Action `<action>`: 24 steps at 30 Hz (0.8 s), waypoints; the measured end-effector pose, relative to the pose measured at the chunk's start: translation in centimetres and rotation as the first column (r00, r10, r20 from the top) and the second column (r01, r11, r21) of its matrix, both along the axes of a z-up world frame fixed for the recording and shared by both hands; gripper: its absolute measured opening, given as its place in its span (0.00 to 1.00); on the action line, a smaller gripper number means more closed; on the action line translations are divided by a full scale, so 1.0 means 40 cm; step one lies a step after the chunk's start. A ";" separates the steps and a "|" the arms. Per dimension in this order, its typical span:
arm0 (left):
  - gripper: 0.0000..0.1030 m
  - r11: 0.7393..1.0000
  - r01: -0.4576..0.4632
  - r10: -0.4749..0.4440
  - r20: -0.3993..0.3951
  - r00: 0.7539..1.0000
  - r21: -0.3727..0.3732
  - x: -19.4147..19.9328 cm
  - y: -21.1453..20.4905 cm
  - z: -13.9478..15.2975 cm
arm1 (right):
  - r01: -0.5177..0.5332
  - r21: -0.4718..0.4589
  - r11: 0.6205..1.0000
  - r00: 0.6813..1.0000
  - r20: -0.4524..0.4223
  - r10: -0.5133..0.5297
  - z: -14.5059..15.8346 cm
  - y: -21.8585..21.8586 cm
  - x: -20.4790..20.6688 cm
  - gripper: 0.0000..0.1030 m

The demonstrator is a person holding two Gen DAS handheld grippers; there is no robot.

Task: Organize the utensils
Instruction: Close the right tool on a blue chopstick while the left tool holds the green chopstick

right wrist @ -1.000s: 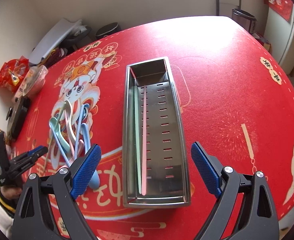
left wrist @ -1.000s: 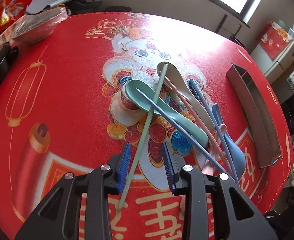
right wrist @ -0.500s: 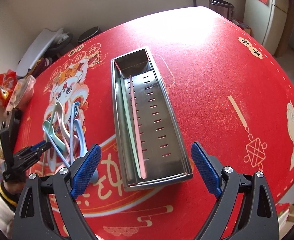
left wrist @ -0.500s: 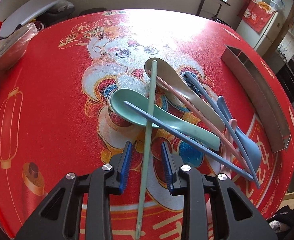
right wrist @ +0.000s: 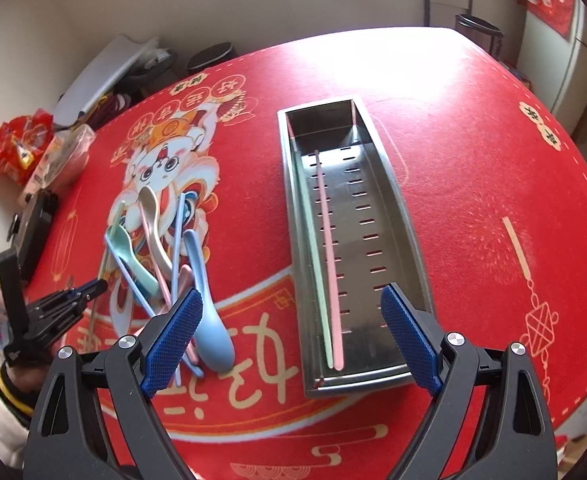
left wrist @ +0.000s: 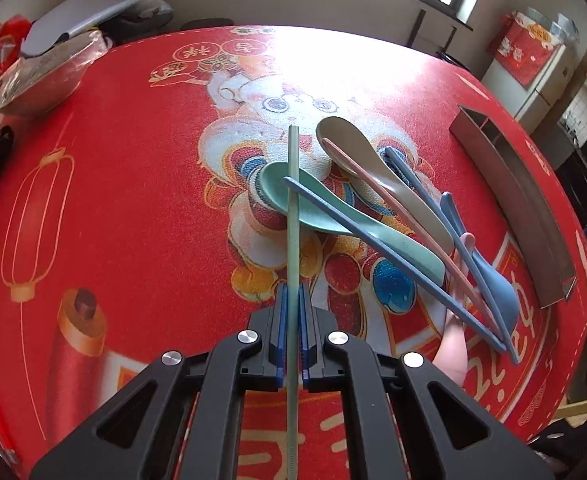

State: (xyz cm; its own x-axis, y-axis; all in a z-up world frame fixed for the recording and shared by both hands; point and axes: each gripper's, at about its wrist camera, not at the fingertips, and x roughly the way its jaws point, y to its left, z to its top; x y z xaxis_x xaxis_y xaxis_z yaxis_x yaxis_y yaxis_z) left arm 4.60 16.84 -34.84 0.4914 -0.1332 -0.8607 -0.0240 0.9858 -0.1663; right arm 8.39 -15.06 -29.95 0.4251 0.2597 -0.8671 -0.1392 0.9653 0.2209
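My left gripper (left wrist: 292, 294) is shut on a pale green chopstick (left wrist: 293, 208), whose far end lies across a mint green spoon (left wrist: 333, 216). Right of it lies a heap: a beige spoon (left wrist: 369, 168), a pink chopstick (left wrist: 393, 208), blue chopsticks (left wrist: 373, 244), a blue spoon (left wrist: 489, 276) and a pink spoon (left wrist: 467, 242). In the right wrist view my right gripper (right wrist: 291, 338) stands open above the near end of the steel tray (right wrist: 397, 200). A green chopstick (right wrist: 315, 272) and a pink one (right wrist: 327, 248) lie in it. The left gripper (right wrist: 93, 287) shows at the left edge.
The red printed tablecloth (left wrist: 125, 184) covers the round table. A plastic-wrapped bowl (left wrist: 49, 76) and a black device (right wrist: 33, 228) sit at the far left edge, with snack bags (right wrist: 21, 148) behind. A hand (left wrist: 453, 344) shows under the heap's near end.
The left gripper's blue pads have closed from well apart onto the pale green chopstick. The right gripper has shifted, so the tray now sits more between its open fingers.
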 end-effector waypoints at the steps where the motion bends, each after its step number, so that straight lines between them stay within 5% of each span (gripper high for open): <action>1: 0.05 1.000 -0.020 0.020 0.006 1.000 -0.014 -0.012 0.007 0.005 | -0.027 -0.001 1.000 1.000 0.000 0.027 -0.002 0.015 0.004 0.85; 7: 0.05 0.991 -0.108 0.109 0.017 0.994 -0.073 -0.082 0.041 0.027 | -0.246 -0.015 0.969 0.969 -0.006 0.246 -0.019 0.146 0.021 0.55; 13: 0.05 0.976 -0.190 0.191 -0.004 0.982 -0.102 -0.137 0.074 0.017 | -0.499 -0.010 0.867 0.866 -0.052 0.498 -0.063 0.310 0.009 0.27; 18: 0.05 0.969 -0.218 0.217 -0.025 0.976 -0.112 -0.170 0.092 0.003 | -0.597 -0.023 0.802 0.799 -0.101 0.592 -0.105 0.402 -0.003 0.18; 24: 0.05 0.962 -0.246 0.243 -0.039 0.969 -0.117 -0.193 0.107 -0.010 | -0.582 -0.021 0.813 0.805 -0.156 0.572 -0.150 0.429 0.025 0.14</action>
